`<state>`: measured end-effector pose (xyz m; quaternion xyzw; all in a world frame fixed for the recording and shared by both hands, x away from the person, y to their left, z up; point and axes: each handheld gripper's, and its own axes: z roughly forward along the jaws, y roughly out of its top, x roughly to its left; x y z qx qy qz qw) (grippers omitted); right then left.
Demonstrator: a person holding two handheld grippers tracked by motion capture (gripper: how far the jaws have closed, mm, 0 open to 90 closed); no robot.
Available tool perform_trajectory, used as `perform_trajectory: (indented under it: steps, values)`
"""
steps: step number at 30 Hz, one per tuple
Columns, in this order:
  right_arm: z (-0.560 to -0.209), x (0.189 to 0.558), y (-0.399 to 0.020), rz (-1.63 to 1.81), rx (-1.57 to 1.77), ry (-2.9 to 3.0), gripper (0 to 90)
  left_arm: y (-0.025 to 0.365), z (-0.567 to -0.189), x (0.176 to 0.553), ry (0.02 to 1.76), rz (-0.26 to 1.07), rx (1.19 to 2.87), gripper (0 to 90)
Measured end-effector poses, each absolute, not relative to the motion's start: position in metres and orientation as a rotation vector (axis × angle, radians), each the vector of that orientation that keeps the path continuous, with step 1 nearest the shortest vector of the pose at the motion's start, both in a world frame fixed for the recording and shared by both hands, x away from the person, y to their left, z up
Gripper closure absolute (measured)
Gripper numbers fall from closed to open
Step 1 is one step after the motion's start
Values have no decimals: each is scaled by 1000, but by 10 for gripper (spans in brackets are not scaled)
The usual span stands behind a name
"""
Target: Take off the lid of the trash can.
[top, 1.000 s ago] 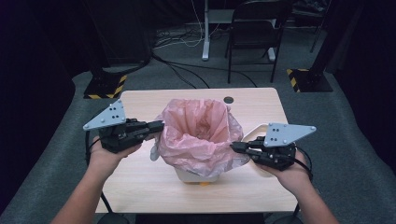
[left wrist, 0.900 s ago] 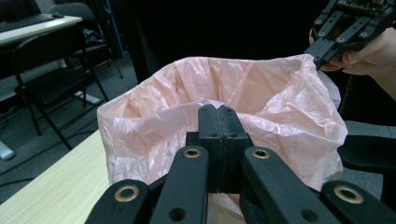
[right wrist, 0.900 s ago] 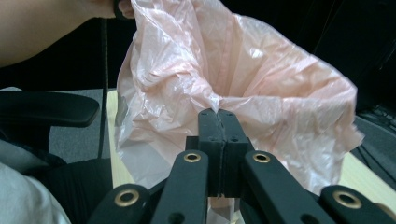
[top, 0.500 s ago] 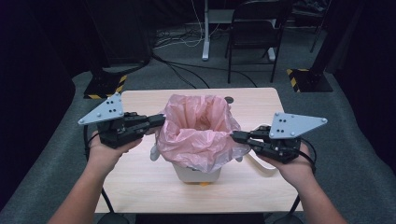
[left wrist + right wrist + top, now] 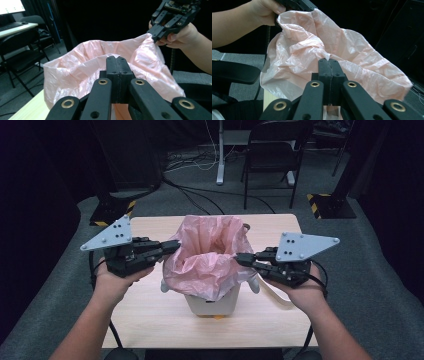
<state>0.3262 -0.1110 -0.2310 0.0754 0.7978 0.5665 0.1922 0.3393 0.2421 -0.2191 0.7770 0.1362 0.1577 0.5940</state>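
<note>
So both grippers are pinching the pink plastic bag [image 5: 212, 255] by its rim, one on each side. The left gripper [image 5: 172, 245] is sitting with its jaws pressed flat together, and in the left gripper view [image 5: 116, 60] you can see the bag's edge caught right at the tips, with the rest of the film billowing out ahead of the fingers. Same story on the other side: the right gripper [image 5: 241, 258] is clamping its jaws shut on the opposite rim, and the right gripper view [image 5: 328, 61] is showing crumpled pink film bunching up just past the fingertips.

The bag is hanging open between the two sets of fingers, mouth facing up, and its lower part is draping over a small white bin [image 5: 212, 302] that's standing on the light wooden table [image 5: 150, 320]. The bin is sitting below and between the fingertips, not touching either gripper.

Each hand is wrapping around its gripper body behind the jaws, left hand [image 5: 117, 280] and right hand [image 5: 300, 290], with the grey three-cornered plates pointing outward away from the bag.
</note>
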Motion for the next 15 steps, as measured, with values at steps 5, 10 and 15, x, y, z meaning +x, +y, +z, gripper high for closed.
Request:
perform_trajectory:
  steps: [5,10,15]
  values:
    - [-234,331,-101,1590,204,2252,900,240,-223,341,313,338,1820,900]
    - [-236,334,-92,1574,193,2270,900,237,-225,341,304,317,1827,900]
    - [-238,338,-84,1570,186,2285,900,233,-228,342,293,296,1840,900]
